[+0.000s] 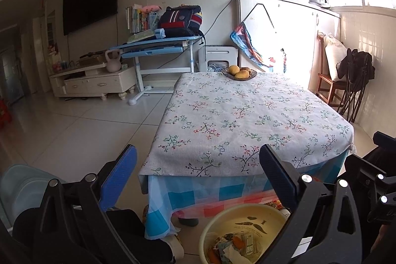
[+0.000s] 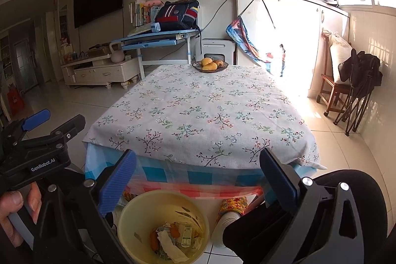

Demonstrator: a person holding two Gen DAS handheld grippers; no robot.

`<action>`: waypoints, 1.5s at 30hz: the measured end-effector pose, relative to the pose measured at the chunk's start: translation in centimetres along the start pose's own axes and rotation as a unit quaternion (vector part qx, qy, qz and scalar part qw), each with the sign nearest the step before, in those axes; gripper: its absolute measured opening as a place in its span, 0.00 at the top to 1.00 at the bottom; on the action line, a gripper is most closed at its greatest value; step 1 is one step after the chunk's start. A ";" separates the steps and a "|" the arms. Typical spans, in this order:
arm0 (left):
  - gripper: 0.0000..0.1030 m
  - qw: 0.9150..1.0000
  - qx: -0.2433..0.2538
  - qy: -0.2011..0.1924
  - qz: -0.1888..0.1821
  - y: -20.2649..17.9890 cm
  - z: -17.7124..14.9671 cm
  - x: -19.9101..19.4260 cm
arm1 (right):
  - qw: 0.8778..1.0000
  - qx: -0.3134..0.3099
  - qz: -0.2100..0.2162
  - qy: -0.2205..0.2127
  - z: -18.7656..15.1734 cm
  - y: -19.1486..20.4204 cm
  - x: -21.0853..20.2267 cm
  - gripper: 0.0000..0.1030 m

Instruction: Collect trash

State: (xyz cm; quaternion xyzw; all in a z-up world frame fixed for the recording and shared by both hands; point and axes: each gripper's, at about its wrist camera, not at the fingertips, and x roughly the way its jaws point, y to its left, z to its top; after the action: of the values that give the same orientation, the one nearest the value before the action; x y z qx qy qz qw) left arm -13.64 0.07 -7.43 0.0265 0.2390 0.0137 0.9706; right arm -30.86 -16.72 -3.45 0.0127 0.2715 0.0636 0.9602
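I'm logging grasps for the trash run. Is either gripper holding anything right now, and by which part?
Nothing is held. The left gripper and right gripper both stand open and empty; the trash lies in the yellow bucket on the floor.

The yellow bin (image 1: 222, 222) runs off the frame's bottom edge (contents partly indistinct).

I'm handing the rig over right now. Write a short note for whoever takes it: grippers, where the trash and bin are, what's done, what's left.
Left gripper: open, empty, held near the table's front edge.
Right gripper: open, empty, above the bin.
Yellow bin: on the floor in front of the table, holding wrappers, tissue and orange scraps.
Table: the floral cloth shows only a fruit bowl at the far end; no loose trash visible on it.
Done: visible trash appears binned.
Left: check the floor and hidden areas for remaining pieces.
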 end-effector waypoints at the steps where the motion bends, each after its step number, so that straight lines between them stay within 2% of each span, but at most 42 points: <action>1: 0.07 1.000 0.001 0.002 -0.001 0.0 0.0 0.1 | 1.000 0.000 0.000 0.000 0.0 0.0 0.0 0.07; 20: 0.07 1.000 0.015 0.008 -0.005 -0.5 -0.1 0.2 | 1.000 -0.006 -0.003 0.001 0.1 0.1 0.0 0.07; 31: 0.07 1.000 0.012 0.011 -0.009 -0.5 -0.3 -0.1 | 1.000 0.016 0.002 0.002 0.4 -0.7 0.2 0.07; 39: 0.07 1.000 0.011 0.008 -0.009 -0.1 -0.2 -0.5 | 1.000 0.024 0.009 -0.011 2.1 -0.9 0.1 0.07; 45: 0.07 0.999 0.017 0.027 -0.004 -0.3 -0.2 0.6 | 0.999 0.042 0.017 0.011 2.4 -1.6 2.0 0.07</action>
State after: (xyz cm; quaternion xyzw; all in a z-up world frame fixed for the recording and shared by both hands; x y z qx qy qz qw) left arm -13.21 -0.22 -7.91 0.0415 0.2650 0.0060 0.9633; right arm -27.74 -18.07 -2.50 0.0570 0.2844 0.0681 0.9546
